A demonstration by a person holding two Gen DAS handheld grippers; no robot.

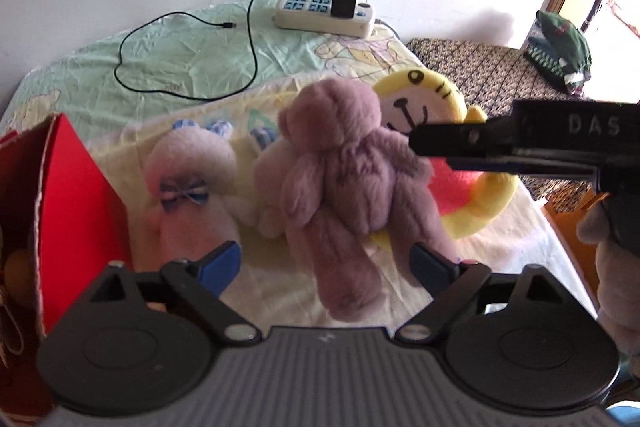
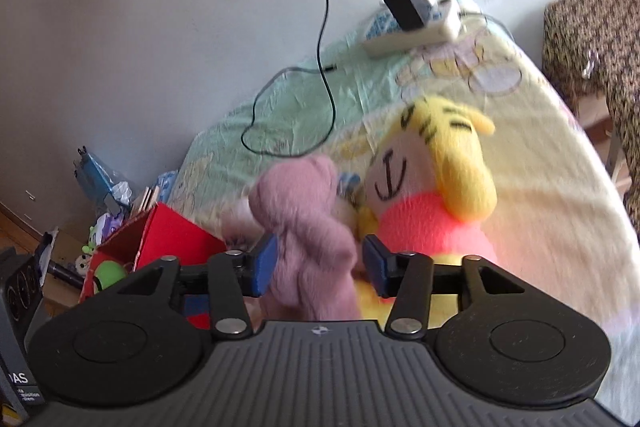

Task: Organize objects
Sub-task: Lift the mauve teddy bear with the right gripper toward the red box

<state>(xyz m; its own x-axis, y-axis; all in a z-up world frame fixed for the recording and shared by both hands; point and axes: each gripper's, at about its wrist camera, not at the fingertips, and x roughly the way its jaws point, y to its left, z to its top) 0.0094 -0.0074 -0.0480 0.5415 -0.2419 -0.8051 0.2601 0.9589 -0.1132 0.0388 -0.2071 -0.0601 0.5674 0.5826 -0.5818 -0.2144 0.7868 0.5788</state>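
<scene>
Both grippers are black with blue finger pads, silver screws and ribbed grey bodies (one marked "DAS").

Mauve plush bear: fluffy, facing away, between my right gripper's blue pads, seemingly clamped; view blurred. Pale pink plush with striped bow: lying on bedsheet beside it. Yellow tiger plush, pink-red shirt: behind. Red box: open, left, holding toys.

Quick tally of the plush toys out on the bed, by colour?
Purple: 1, the purple plush
Pale pink: 1, the pink plush with a bow
Yellow and pink: 1, the yellow tiger plush
Total: 3
</scene>
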